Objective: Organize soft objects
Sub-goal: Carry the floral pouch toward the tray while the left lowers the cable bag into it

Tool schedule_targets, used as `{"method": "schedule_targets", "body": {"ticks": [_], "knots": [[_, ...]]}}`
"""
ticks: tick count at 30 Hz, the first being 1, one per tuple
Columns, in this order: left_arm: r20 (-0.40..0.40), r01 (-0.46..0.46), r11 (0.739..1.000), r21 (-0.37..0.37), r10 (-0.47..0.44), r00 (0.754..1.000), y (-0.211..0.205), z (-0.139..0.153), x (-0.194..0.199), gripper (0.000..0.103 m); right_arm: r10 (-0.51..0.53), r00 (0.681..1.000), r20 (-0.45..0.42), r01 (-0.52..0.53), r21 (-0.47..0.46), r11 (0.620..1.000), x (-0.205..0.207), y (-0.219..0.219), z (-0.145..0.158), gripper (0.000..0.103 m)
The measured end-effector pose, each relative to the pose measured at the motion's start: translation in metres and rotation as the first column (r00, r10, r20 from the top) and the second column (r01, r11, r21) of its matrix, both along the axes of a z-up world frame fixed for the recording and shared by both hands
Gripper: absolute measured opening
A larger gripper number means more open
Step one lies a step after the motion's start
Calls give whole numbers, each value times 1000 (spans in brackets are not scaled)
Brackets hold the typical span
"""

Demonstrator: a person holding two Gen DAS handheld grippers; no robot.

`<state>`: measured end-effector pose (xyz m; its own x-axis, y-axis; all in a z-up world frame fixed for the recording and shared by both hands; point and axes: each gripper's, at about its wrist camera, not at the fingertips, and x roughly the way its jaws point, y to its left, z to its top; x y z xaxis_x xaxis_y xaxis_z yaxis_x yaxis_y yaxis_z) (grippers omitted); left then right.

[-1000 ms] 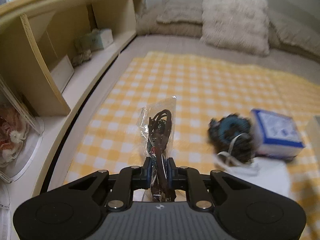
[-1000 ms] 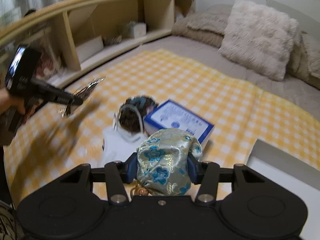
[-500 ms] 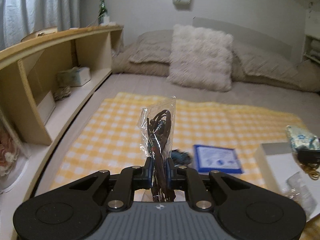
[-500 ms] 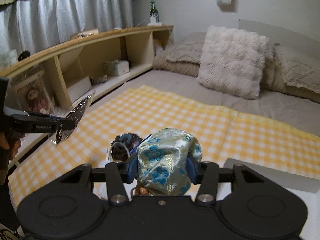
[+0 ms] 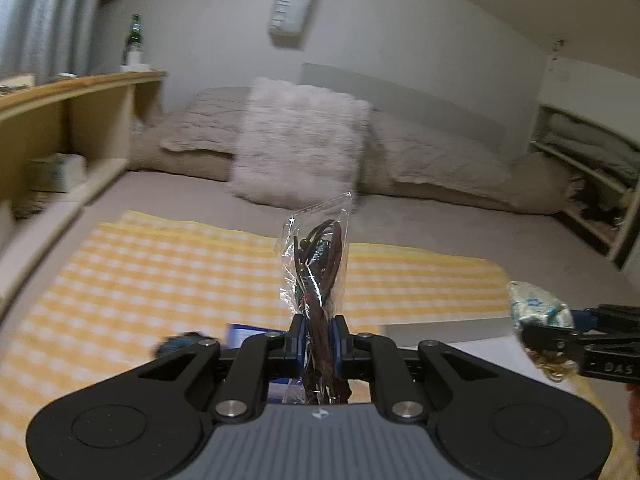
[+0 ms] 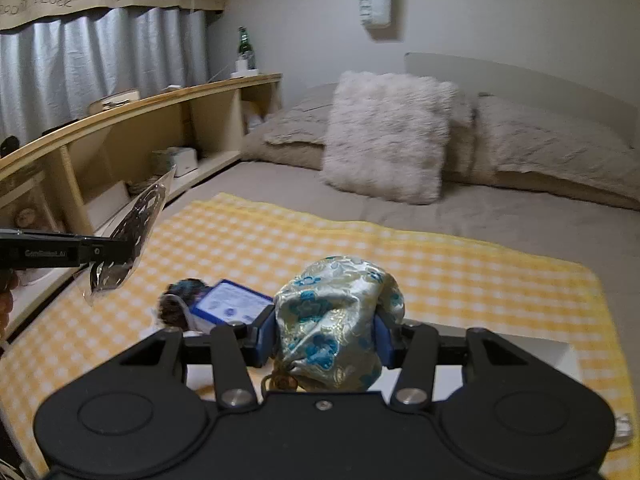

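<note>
Clear plastic packet of dark brown cords (image 5: 316, 272) stands upright, clamped in the closed left gripper (image 5: 317, 338). Blue-flowered silk pouch (image 6: 334, 320) fills the closed right gripper (image 6: 325, 338), which is nearer the white box (image 6: 520, 354) below.

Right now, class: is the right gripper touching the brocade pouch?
Touching. The right wrist view shows the right gripper shut on the brocade pouch, both blue pads pressed into its fabric sides.

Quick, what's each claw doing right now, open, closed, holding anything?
Left claw: closed on a clear plastic packet of brown cords.
Right claw: closed on a floral brocade pouch.
</note>
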<state>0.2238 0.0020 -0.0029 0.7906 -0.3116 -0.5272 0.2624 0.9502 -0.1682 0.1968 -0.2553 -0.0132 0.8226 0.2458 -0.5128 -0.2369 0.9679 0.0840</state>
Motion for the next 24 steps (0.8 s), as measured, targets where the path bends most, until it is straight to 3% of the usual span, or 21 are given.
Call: {"method": "schedule_targets", "body": {"ticks": [7,16,24], "knots": [[-51,113,989,-93,-118,992,-63,-10,2,14,-98,995,-3,98,-3,995,-19,-51,-1,50],[-136,229,948,-223,-263,955,-155,-40,0,14,-218,976,-27,218,0,976,-42,-114,-12,50],[-232,203,899,-387,-308,923,-223,-83,3,14,-281,958,-55,282,7,959,-58,-155,-23,50]]}}
